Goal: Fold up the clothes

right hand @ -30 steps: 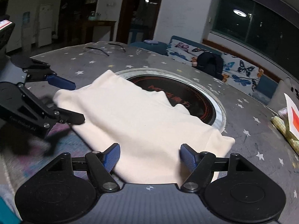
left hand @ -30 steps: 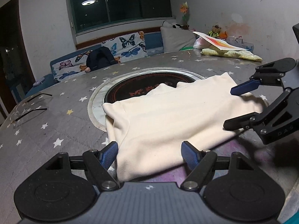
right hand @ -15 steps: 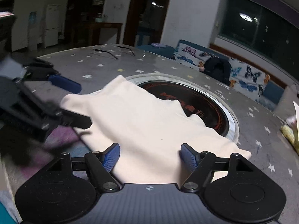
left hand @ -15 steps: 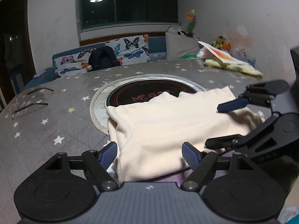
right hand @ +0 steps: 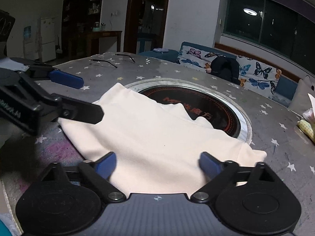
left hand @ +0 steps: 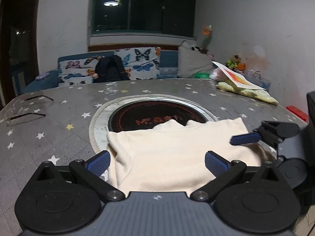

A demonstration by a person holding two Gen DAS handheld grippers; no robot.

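A cream garment (left hand: 177, 153) lies folded flat on the grey star-print table (left hand: 65, 137), its far edge over the round black hob. My left gripper (left hand: 157, 163) straddles the garment's near edge, and its jaws are opening, pads clear of the cloth. In the right wrist view the garment (right hand: 157, 133) runs between the fingers of my right gripper (right hand: 157, 164), whose jaws are also opening and press on nothing. The left gripper (right hand: 91, 98) shows there at the garment's left corner. In the left wrist view one blue pad (left hand: 244, 138) of the right gripper hovers over the garment's right corner.
A round black hob (left hand: 157, 116) with a metal rim sits in the table's middle. Eyeglasses (right hand: 112, 59) lie at the far left side. A paper on a yellow-green cloth (left hand: 246, 90) and a red object (left hand: 297, 113) lie at the right edge. A butterfly-print sofa (left hand: 137, 63) stands behind.
Both grippers' jaws have spread wider around the garment's near edge. The left wrist view has rolled level. The garment has stayed flat on the table.
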